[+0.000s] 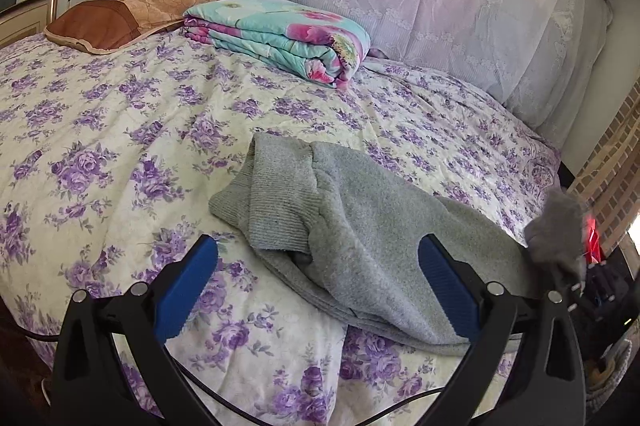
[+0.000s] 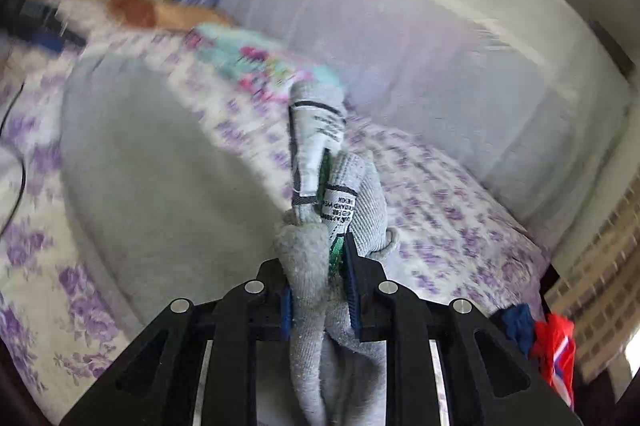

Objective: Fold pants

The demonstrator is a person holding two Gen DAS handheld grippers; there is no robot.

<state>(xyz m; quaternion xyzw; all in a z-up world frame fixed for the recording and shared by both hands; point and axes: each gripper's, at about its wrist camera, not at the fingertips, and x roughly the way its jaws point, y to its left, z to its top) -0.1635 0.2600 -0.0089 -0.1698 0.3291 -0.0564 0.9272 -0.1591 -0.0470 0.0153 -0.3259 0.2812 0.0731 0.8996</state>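
Right now your right gripper [image 2: 320,282] pinches the gray pants [image 2: 160,165]; their white tags [image 2: 316,145] at center are too blurred to read. Your left gripper [image 1: 320,274] hangs released, a folded floral blanket [image 1: 280,37] at upper center.

Motion-blurred bed [image 2: 460,201] and folded quilt [image 2: 256,61] in the right wrist view; pants [image 1: 360,226] cut short at right.

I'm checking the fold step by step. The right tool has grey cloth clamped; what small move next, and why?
Probably carry the right tool, shut on the grey pants, across toward the cuff: the left tool is open and holds nothing.
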